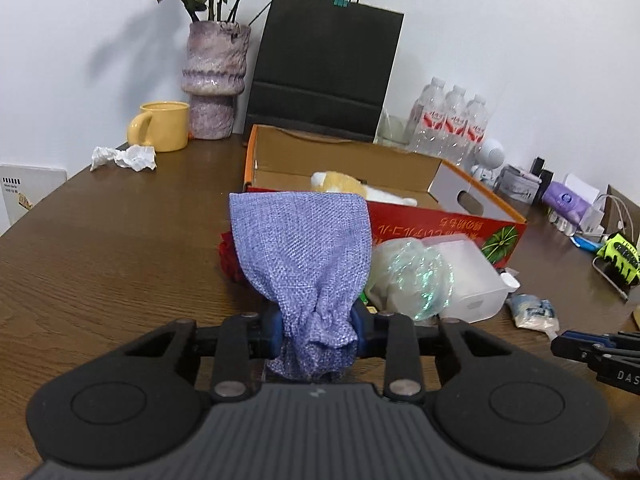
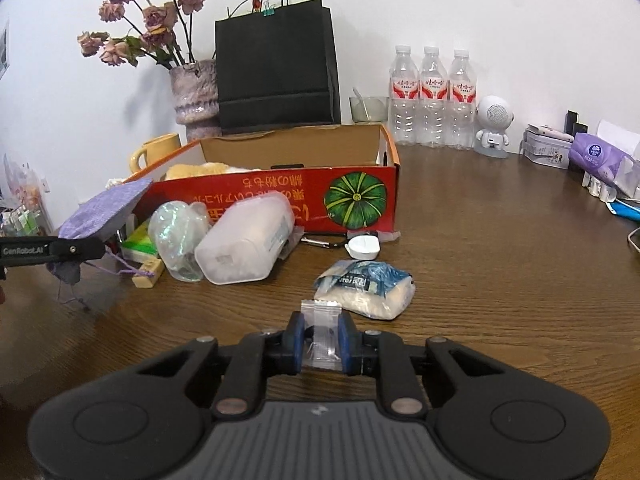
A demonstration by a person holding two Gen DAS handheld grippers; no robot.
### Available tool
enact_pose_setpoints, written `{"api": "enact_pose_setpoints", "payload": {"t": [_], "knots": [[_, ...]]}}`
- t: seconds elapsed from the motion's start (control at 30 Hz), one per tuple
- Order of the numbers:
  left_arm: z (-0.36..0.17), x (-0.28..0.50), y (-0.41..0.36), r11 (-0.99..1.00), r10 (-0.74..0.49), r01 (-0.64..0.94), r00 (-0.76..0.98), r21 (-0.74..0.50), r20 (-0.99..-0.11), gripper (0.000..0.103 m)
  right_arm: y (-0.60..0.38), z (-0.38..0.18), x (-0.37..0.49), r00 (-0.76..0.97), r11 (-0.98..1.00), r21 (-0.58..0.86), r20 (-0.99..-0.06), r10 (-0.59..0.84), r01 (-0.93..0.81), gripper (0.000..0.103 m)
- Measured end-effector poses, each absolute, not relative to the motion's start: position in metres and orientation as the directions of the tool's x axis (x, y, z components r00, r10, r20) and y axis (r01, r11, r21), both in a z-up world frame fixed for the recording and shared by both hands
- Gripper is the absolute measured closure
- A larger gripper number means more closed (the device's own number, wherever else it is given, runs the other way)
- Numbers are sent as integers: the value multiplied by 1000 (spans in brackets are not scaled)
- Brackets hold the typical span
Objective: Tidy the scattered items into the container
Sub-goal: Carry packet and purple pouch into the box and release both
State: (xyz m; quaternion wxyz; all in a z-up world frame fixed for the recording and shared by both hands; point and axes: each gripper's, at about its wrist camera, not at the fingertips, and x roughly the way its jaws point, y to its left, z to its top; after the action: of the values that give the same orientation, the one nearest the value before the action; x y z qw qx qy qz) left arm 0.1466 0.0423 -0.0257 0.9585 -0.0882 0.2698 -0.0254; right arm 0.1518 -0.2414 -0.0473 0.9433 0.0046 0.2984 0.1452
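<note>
My left gripper (image 1: 319, 330) is shut on the gathered neck of a purple cloth pouch (image 1: 304, 248) and holds it above the table, in front of the red cardboard box (image 1: 440, 222). The pouch also shows at the left of the right wrist view (image 2: 104, 210). A yellow and white plush toy (image 1: 344, 184) lies in the box. My right gripper (image 2: 322, 342) is shut on a small clear plastic packet (image 2: 322, 328) low over the table. A white and blue sachet (image 2: 366, 286), a translucent plastic tub (image 2: 246, 240), a crumpled iridescent wrapper (image 2: 178, 232) and a small white round item (image 2: 363, 247) lie before the box (image 2: 280, 196).
Along the back wall stand a vase of dried roses (image 1: 214, 84), a yellow mug (image 1: 162, 126), a black paper bag (image 1: 324, 68), three water bottles (image 2: 432, 96) and a white robot speaker (image 2: 493, 126). Crumpled tissue (image 1: 126, 158) lies at the left. Tissue packs and small items (image 2: 596, 160) crowd the right edge.
</note>
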Motion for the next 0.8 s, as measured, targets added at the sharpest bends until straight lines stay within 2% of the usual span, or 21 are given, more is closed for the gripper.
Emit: {"api": "enact_pose_setpoints", "payload": {"t": [0.43,0.67,0.8], "knots": [[4,139,37,980,-136,58,891,-189,-433,71,-240,-13,155,829,954,84,-478,291,-286,87],[41,183,32,976,-159,94,923,-195,-350,71,-227,30,207,871,949,65,-382,308,-307,87],[49,223,31,969,-172,95,922,-230,-347,71,-217,44,248,875,944,108,-353,330,-313,87]]}}
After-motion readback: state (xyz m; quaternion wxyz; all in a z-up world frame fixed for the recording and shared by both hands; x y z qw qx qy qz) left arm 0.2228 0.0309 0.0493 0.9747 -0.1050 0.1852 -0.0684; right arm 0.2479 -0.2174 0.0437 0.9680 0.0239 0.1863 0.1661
